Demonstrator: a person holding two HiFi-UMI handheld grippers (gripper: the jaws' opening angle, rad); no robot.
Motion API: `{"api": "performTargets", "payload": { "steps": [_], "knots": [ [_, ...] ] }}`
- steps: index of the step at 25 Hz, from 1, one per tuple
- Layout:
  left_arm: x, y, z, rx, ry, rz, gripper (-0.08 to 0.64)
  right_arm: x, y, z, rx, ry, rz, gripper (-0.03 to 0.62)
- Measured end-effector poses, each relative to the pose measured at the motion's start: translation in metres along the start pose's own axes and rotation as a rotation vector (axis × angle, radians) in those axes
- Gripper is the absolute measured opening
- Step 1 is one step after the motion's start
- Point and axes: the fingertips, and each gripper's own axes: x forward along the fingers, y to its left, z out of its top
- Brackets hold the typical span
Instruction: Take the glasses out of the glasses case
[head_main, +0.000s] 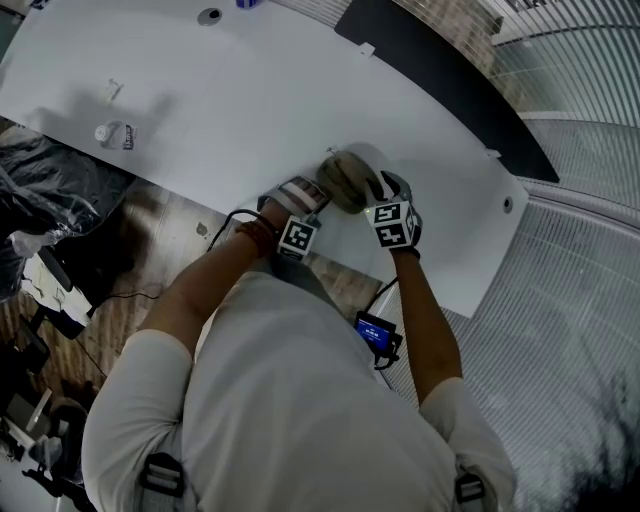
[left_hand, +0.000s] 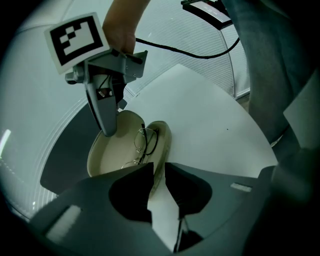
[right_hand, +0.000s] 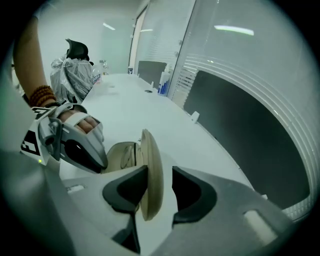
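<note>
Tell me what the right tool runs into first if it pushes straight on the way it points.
The right tool would meet the glasses case's raised lid first: it already stands edge-on between the jaws. Past it lies only the white table, though depth is hard to judge.

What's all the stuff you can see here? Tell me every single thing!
table: one, white, under everything.
glasses case: one, beige, open, near the table's front edge.
glasses: one pair, thin dark frame, inside the case.
small bottle: one, whitish, far left on the table.
dark panel: one, black, beyond the table.
small screen: one, glowing blue, below the table edge.
left hand-held gripper: one, grey, gripping the case's rim.
right hand-held gripper: one, grey, lid between its jaws.
arms: two, bare, white sleeves.
</note>
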Motion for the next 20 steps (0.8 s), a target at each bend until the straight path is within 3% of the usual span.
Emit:
{"api": "performTargets", "payload": {
  "steps": [10, 20],
  "knots": [
    [0.004, 0.003, 0.000, -0.004, 0.000, 0.005, 0.069, 0.036, -0.043, -0.002, -0.070, 0.067, -0.053, 0.142],
    [0.002, 0.004, 0.004, -0.030, -0.019, 0.016, 0.061, 0.071, -0.045, -0.014, -0.141, 0.119, -0.011, 0.141]
  ]
}}
